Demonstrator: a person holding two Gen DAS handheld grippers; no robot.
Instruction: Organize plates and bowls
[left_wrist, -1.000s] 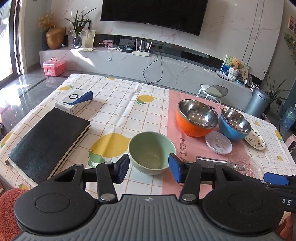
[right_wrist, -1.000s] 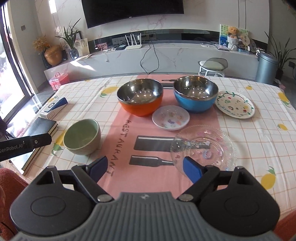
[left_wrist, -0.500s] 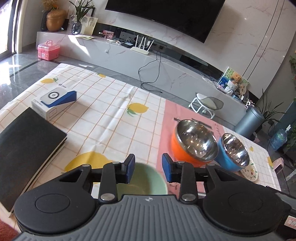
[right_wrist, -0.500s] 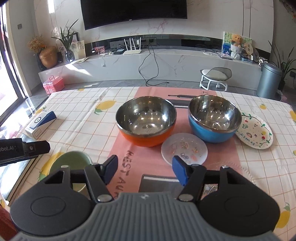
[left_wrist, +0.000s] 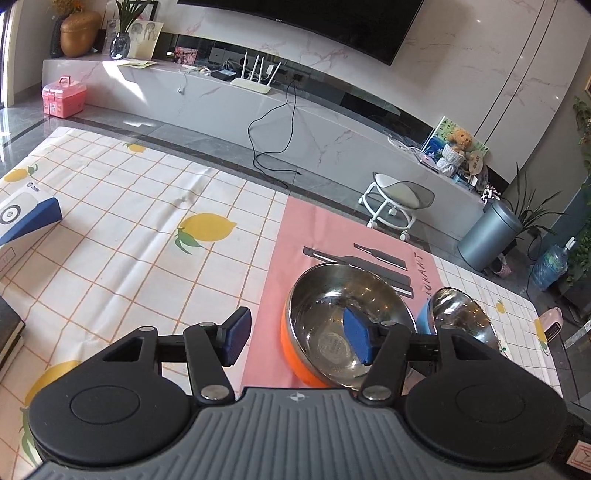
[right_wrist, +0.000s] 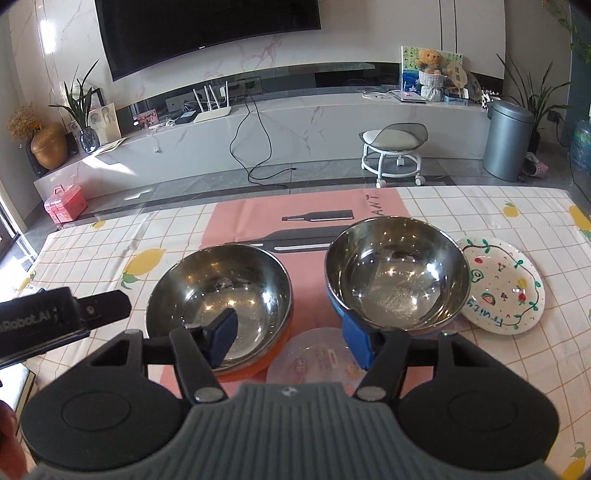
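Hovering over the worktop (left_wrist: 122, 258), left gripper (left_wrist: 297, 336) has just been opening; its fingers stand apart, empty, astride the near rim of the orange bowl (left_wrist: 291, 354). Right gripper (right_wrist: 290, 338) also spread, holding nothing, above a small clear plate (right_wrist: 314, 363) between orange bowl and blue bowl (right_wrist: 397, 280). Painted plate (right_wrist: 502, 286) lies just beside the blue bowl.

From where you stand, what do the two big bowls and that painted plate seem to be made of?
The orange bowl and the blue bowl look like polished stainless steel inside, mirror-bright with sharp reflections; their coloured outer shells could be plastic or a coating, which I can't tell apart. The painted plate looks like glazed ceramic: opaque white, glossy, with hand-drawn fruit.
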